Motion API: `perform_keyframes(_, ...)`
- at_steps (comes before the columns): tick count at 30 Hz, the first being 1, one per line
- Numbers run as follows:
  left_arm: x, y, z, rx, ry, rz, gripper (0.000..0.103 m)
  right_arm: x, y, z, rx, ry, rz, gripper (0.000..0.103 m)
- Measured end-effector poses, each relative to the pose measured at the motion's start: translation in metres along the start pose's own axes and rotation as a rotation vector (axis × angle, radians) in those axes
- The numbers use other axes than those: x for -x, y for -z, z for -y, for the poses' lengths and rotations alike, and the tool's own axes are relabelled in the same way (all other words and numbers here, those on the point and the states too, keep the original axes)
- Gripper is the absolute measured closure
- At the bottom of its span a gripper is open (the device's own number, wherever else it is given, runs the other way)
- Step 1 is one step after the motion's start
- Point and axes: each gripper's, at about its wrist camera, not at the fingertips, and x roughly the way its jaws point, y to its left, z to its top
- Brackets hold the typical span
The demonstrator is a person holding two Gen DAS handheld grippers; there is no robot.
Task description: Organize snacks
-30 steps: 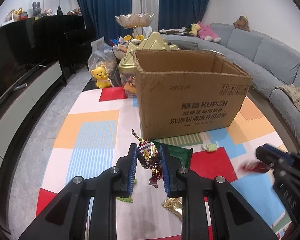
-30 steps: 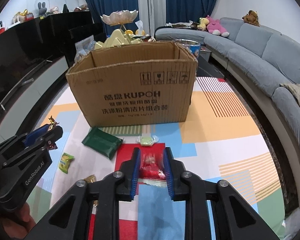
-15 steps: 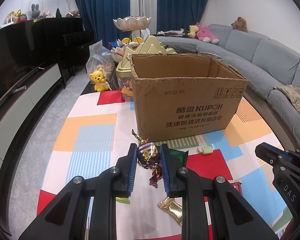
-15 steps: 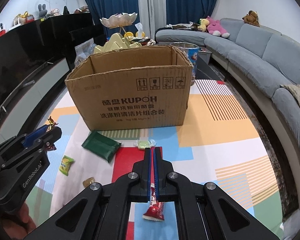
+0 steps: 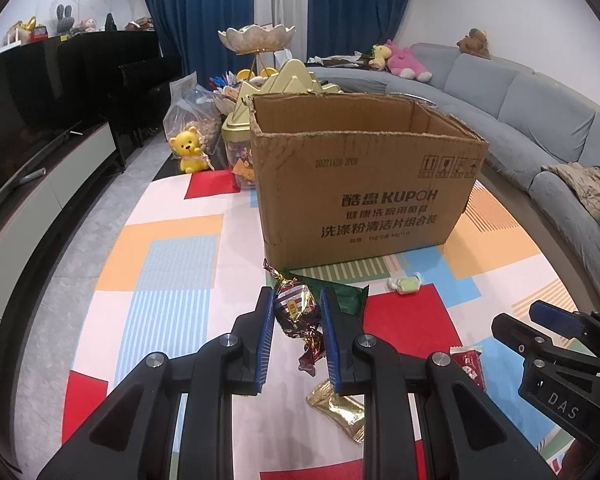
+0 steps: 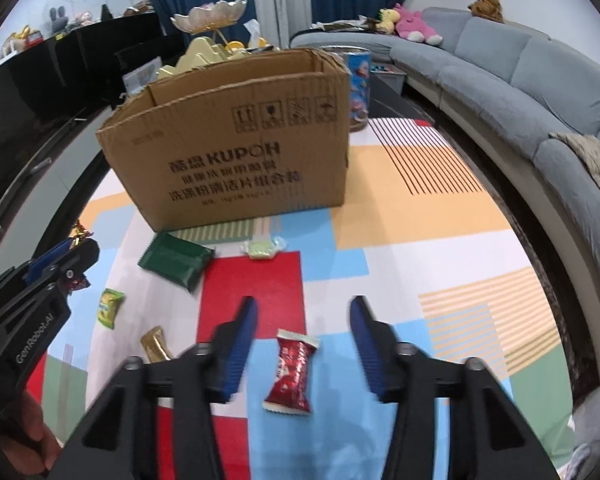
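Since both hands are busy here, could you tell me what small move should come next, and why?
Probably close the right gripper on the red foil candy: its jaws have just been opening and the candy lies loose on the mat between them, while the left gripper already clamps a dark twisted-foil candy.

Even indoor light is filling both views, casting only soft shadows. Fisheye bending is curving the sofa (image 5: 540, 92) toward three o'clock, with black vignette sitting in every corner. The right wrist view is smearing slightly: the cardboard box (image 6: 236, 148) lettering is blurring. The left view is staying crisp.
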Motion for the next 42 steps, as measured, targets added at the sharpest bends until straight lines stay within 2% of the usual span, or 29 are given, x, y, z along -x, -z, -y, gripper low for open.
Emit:
perform_keyframes(6,-0.005,0.007,0.001,0.002,0.009,-0.015,0.079,-0.014,0.008,0.001,-0.012,-0.004,-0.097,0.041)
perform_keyframes(12,-0.01,0.013,-0.001,0.005,0.013,-0.031,0.079,-0.03,0.018,-0.001,-0.004,0.014,-0.172,0.041)
perform_keyframes(21,-0.018,0.018,-0.006,0.012,0.011,-0.049,0.079,-0.044,0.025,-0.01,0.03,0.02,-0.199,0.042)
perform_keyframes(23,-0.019,0.017,-0.007,0.013,0.01,-0.05,0.079,-0.048,0.028,-0.012,0.04,0.023,-0.207,0.044)
perform_keyframes(25,-0.021,0.017,-0.008,0.015,0.009,-0.052,0.079,-0.051,0.029,-0.014,0.05,0.025,-0.213,0.061)
perform_keyframes(27,-0.021,0.018,-0.008,0.015,0.008,-0.054,0.079,-0.056,0.032,-0.014,0.052,0.017,-0.227,0.072)
perform_keyframes(29,-0.022,0.019,-0.008,0.016,0.007,-0.056,0.079,-0.056,0.033,-0.015,0.061,0.018,-0.219,0.078)
perform_keyframes(42,-0.02,0.018,-0.004,0.011,0.006,-0.054,0.079,-0.047,0.031,-0.016,0.086,-0.005,-0.177,0.08)
